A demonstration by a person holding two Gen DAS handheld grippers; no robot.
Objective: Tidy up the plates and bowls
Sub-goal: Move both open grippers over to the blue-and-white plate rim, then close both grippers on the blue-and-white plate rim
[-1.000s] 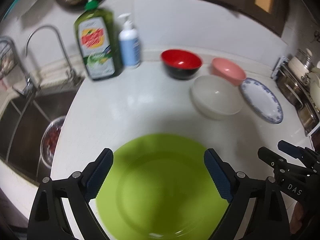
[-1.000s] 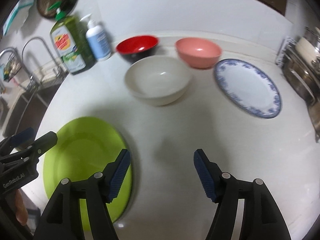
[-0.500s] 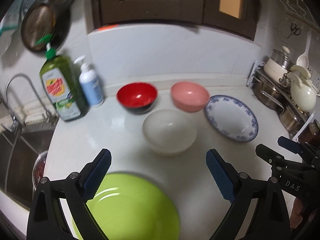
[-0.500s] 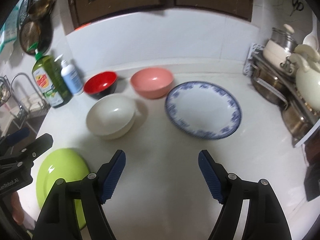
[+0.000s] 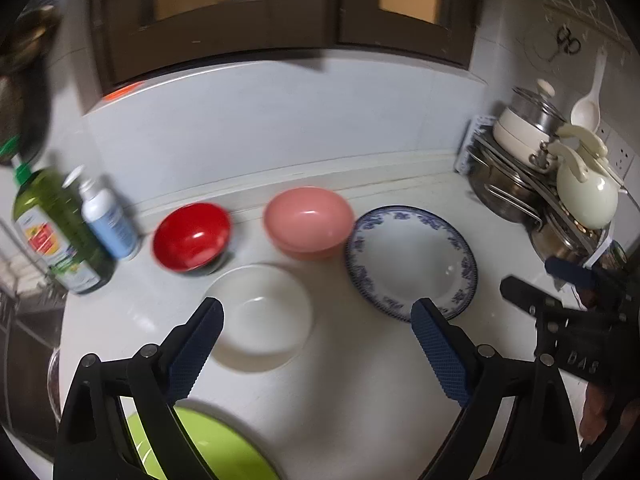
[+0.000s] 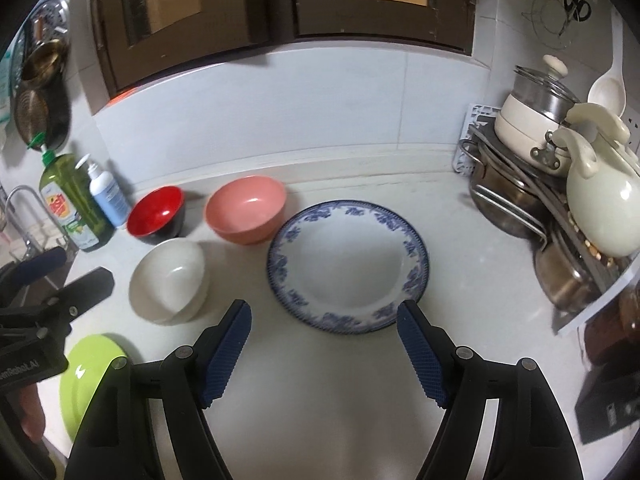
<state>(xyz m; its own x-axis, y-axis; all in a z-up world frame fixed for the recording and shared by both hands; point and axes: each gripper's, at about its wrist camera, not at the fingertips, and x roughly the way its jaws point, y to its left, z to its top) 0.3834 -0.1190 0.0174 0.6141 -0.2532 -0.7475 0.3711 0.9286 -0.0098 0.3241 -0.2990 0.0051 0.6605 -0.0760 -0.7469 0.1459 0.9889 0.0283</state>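
With both sets of fingers (image 6: pixel 324 350) apart and empty, the blue-rimmed plate (image 6: pixel 348 266) sits mid-table beside the pink bowl (image 6: pixel 245 209); I'd pinch its near rim and lift it level.

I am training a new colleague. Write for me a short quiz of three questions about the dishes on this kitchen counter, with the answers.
1. How many bowls stand on the counter?
2. True or false: the green plate lies stacked on the blue-rimmed plate.
3. Which bowl is closest to the soap bottles: A) red bowl, B) pink bowl, C) white bowl?

Key:
1. Three.
2. False; they lie apart, with the white bowl between them.
3. A.
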